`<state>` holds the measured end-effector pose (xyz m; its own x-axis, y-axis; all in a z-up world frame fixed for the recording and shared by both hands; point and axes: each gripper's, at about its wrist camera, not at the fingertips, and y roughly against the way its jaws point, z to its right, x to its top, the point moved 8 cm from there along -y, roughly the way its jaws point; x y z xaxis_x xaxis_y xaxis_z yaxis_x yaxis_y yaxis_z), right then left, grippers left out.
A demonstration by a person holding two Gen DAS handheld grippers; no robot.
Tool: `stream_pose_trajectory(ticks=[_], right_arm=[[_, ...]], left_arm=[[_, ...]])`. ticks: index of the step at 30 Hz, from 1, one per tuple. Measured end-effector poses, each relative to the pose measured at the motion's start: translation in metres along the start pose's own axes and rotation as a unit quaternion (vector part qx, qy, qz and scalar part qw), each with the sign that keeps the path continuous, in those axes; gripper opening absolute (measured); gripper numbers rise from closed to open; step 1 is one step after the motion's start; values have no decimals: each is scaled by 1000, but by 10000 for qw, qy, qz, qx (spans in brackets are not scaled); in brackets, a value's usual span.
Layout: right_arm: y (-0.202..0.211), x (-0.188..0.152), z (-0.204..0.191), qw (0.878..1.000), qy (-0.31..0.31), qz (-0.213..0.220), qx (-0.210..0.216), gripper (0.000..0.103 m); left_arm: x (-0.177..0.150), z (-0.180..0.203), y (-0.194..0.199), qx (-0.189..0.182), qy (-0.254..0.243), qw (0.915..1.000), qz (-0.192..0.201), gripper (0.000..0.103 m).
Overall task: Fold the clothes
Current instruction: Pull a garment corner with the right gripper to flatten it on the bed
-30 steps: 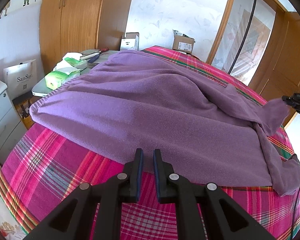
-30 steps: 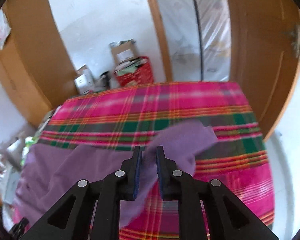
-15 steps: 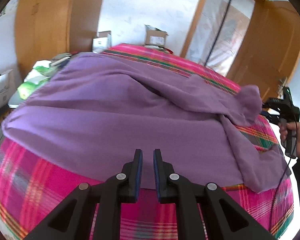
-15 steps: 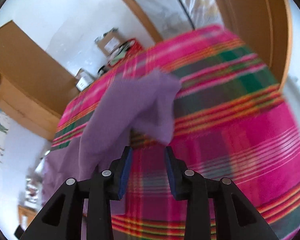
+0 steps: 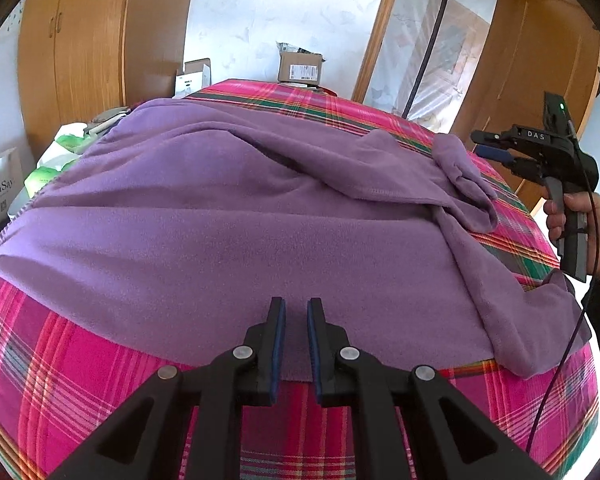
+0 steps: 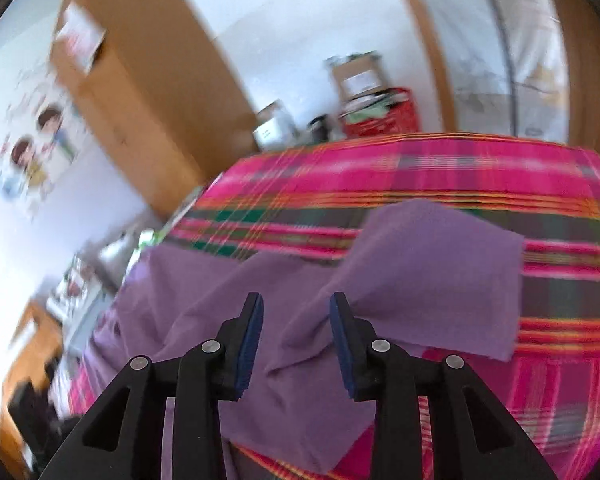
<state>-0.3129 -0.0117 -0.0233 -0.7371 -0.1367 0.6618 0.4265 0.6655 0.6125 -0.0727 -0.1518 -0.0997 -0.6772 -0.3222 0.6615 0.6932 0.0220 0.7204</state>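
— Checking claws: right gripper [image 6: 296, 334]?
— Jaws opening, empty, above the fuzzy purple garment [image 5: 228, 220].
— Left gripper [image 5: 296, 344]?
— Narrow gap, empty; garment lies rumpled on the plaid bedspread [image 5: 72, 364].

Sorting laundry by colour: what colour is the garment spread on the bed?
Plain purple garment, on a pink plaid bedcover; clearest in the left wrist view.

A: The right gripper [image 6: 296, 322] has let go! Its jaws, nearly together a second ago, are opening wider.

B: And the purple garment [image 5: 228, 216]: its sleeve [image 5: 464, 176] (lifted off the plaid bedspread [image 5: 60, 364] before) now lies crumpled there, with the right gripper drawn back beside it.
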Motion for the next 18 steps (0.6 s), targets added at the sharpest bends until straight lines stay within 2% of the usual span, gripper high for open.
stream_pose_trajectory(ticks=[4, 7, 13, 18], right_arm=[[12, 0, 50, 9952, -898, 161, -361, 41], [17, -12, 79, 9867, -1563, 66, -442, 42], [6, -29, 91, 9653, -2604, -171, 33, 43], [-5, -21, 88, 9594, -2816, -89, 93, 43]], left_arm=[[0, -1, 0, -86, 71, 9999, 3, 11], [1, -2, -2, -120, 101, 9999, 5, 11], [2, -1, -2, -104, 76, 9999, 1, 12], [1, -2, -1, -164, 125, 9998, 6, 12]])
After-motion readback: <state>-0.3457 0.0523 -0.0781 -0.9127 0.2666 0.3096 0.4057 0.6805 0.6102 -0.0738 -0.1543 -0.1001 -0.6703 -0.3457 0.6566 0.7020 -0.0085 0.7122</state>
